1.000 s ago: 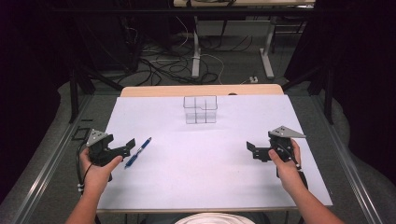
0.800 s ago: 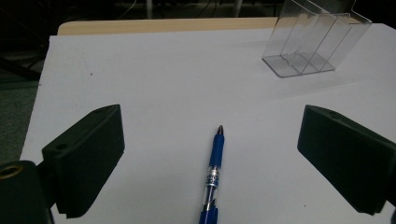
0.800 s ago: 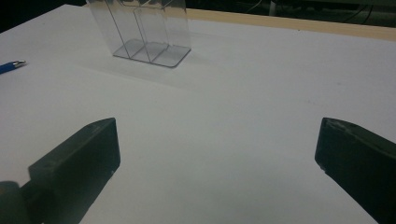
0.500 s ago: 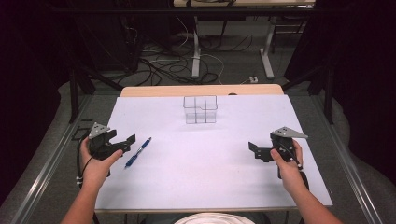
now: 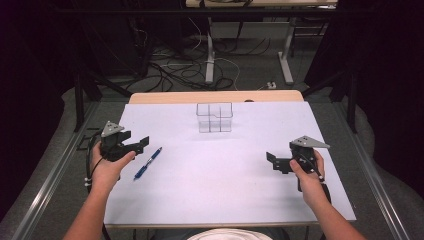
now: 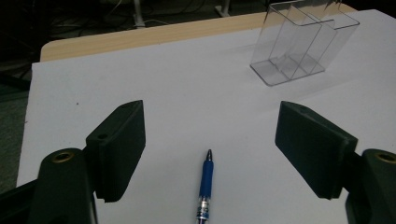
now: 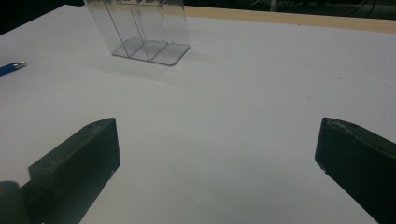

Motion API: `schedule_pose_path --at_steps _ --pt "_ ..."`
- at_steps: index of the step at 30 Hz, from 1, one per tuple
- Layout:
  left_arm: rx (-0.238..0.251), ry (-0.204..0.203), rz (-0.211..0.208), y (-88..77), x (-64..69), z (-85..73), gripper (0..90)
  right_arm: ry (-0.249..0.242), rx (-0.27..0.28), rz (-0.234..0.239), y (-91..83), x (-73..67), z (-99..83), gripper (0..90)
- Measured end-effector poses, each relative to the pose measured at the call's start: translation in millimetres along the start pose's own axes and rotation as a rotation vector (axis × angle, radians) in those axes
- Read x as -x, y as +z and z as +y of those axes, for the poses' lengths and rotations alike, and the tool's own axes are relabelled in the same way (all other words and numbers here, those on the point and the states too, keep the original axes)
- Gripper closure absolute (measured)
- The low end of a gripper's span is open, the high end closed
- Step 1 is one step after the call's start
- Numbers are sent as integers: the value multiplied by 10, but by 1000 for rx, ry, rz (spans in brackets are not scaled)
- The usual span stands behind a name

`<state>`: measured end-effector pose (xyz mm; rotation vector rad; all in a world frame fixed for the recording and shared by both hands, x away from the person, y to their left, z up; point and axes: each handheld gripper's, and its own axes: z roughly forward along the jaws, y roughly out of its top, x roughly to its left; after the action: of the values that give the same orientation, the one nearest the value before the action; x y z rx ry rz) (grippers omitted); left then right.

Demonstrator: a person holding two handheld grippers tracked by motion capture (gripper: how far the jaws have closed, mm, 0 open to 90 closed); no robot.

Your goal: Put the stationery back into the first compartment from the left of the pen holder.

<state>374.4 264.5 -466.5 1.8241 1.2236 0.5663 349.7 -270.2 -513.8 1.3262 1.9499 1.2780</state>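
White sheet (image 5: 225,175) covers wooden tabletop (image 5: 215,96); no legible writing. Clear divided holder (image 5: 214,117) stands far centre. Left claw (image 5: 142,143) and right claw (image 5: 270,161) gape wide, empty. Blue pen (image 5: 148,163) beside left claw.

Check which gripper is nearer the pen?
Left. The left gripper is right beside the pen, which lies between its open jaws in the left gripper view. The right gripper is far across the table, open.

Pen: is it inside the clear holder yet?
No, the pen lies flat on the white sheet near the left gripper, well apart from the clear holder.
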Motion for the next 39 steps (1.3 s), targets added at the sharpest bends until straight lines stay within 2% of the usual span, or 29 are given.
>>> schedule_pose_path --at_steps 6,11,15,16,18,19,20,22,25,28,31,32,35,38,39 --pt "-48 40 5 64 -4 57 294 6 3 -3 -5 1 -1 0" --pt "-118 89 15 104 -18 101 322 16 -8 -4 3 -1 -7 0" --pt "-165 86 -6 150 -26 137 350 3 -12 -2 6 10 -12 0" --pt "-168 96 -5 167 -32 141 350 3 -12 -2 7 10 -13 0" --pt "-180 85 -17 193 -27 156 350 10 -14 -1 8 8 -15 0" --pt "-200 94 -16 197 -33 168 350 13 -13 0 8 7 -16 0" --pt "-201 87 -13 209 -26 173 350 13 -14 0 9 8 -17 0" --pt "-214 106 -9 225 -36 187 350 14 -15 1 10 8 -19 0" --pt "-243 101 -11 251 -40 198 357 8 -15 1 12 12 -21 0" --pt "-263 77 -36 290 -47 193 368 1 -18 1 19 16 -25 0" --pt "-290 77 -38 336 -54 188 374 -1 -22 -3 23 18 -30 0" --pt "-303 58 -39 350 -47 180 380 -1 -22 -2 25 19 -31 0" --pt "-337 35 -43 397 -46 162 403 -5 -26 0 26 22 -34 0" --pt "-372 43 -51 443 -56 142 432 2 -27 2 27 21 -36 0" --pt "-387 32 -52 453 -52 138 441 2 -28 4 28 20 -36 0"
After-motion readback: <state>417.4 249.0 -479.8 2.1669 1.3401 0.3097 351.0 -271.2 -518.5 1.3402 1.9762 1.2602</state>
